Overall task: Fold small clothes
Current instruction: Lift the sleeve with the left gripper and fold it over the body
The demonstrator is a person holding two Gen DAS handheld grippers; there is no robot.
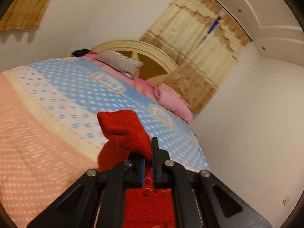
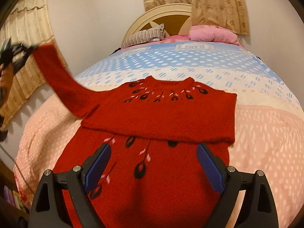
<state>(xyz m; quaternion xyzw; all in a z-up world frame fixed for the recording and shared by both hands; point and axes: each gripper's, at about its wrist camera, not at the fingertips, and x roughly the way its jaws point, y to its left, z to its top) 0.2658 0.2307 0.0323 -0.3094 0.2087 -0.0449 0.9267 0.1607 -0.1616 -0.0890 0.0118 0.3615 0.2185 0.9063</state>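
A red knit sweater (image 2: 159,112) with black and pink embroidery lies on the bed, its right sleeve folded across the chest. My left gripper (image 1: 149,152) is shut on the cuff of the left sleeve (image 1: 125,129) and holds it lifted above the bed. In the right wrist view the sleeve (image 2: 57,79) stretches up to the left gripper (image 2: 13,55) at the far left. My right gripper (image 2: 153,152) is open and empty, its blue pads (image 2: 208,168) hovering over the sweater's lower body.
The bed (image 2: 266,133) has a peach, white and blue dotted cover. A striped pillow (image 2: 146,35) and a pink pillow (image 2: 212,33) lie by the headboard (image 2: 161,13). Curtains (image 2: 214,1) hang behind. Walls close in on both sides.
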